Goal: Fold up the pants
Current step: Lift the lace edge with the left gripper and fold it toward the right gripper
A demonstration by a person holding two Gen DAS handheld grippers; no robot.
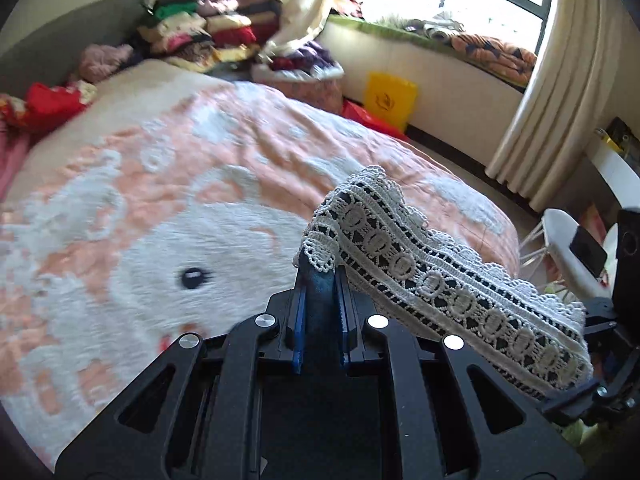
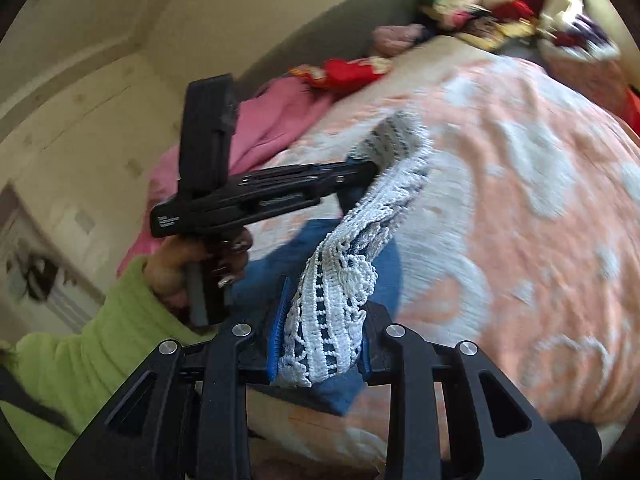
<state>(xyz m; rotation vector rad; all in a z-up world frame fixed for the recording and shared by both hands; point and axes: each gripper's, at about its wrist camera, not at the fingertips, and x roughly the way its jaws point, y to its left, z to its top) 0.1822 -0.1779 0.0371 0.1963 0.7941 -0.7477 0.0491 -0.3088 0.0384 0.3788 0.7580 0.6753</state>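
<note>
Above the pink-and-white blanket (image 1: 168, 184) we held the pants (image 2: 320, 240), blue denim with a white lace hem band (image 1: 440, 276), stretched between our two tools. Our left gripper (image 1: 322, 280) was clenched on one end of the hem: in its own camera a fold of blue cloth sat pinched between the blue pads, and the lace draped over the tips and ran down to the right, where it reached the black frame of the other tool at the picture's edge. Our right gripper (image 2: 320, 328) was clamped on the other end, with bunched lace and denim filling the gap between its fingers. From the right camera the left hand (image 2: 192, 268), coming out of a green sleeve (image 2: 80, 344), gripped its tool by the handle, the body roughly level and pointing to the right, its tip buried in the lace. Between the two grips the band sagged a little, and a fold of denim hung below it toward the blanket. Beyond the pants the bed lay broad and free of clutter; piles of folded clothes (image 1: 208, 28) sat well away at its far end, a red garment (image 1: 52, 104) at its left edge, and the window seat (image 1: 420, 40) with curtains beyond its far side.
</note>
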